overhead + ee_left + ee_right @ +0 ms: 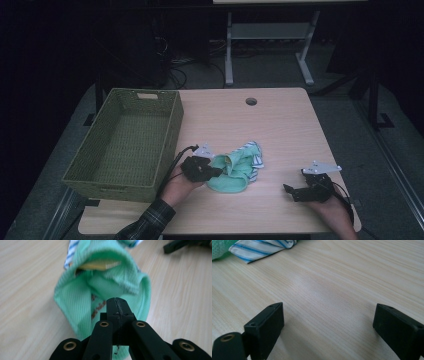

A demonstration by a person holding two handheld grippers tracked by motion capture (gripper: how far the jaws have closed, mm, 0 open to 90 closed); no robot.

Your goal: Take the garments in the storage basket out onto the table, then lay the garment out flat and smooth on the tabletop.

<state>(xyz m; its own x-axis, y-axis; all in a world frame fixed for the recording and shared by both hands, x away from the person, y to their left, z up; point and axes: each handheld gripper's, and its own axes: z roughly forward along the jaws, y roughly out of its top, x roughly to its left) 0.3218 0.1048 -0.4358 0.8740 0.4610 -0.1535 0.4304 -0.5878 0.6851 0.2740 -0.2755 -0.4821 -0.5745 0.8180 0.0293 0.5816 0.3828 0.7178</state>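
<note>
Left tongs (117,305) clamped on near edge of crumpled mint-green ribbed cloth garment (105,290), jaws meeting w/ a thin bit of fabric pinched between. Lying mid-table on pale wood-grain table (280,125), bunched w/ white, blue-striped cloth (252,152) at far side. Right tongs (328,327) wide apart, nothing between, resting on bare tabletop well apart from garment, towards the right. Woven olive-green rectangular basket (172,125) standing at table's left edge, near left tongs.
</note>
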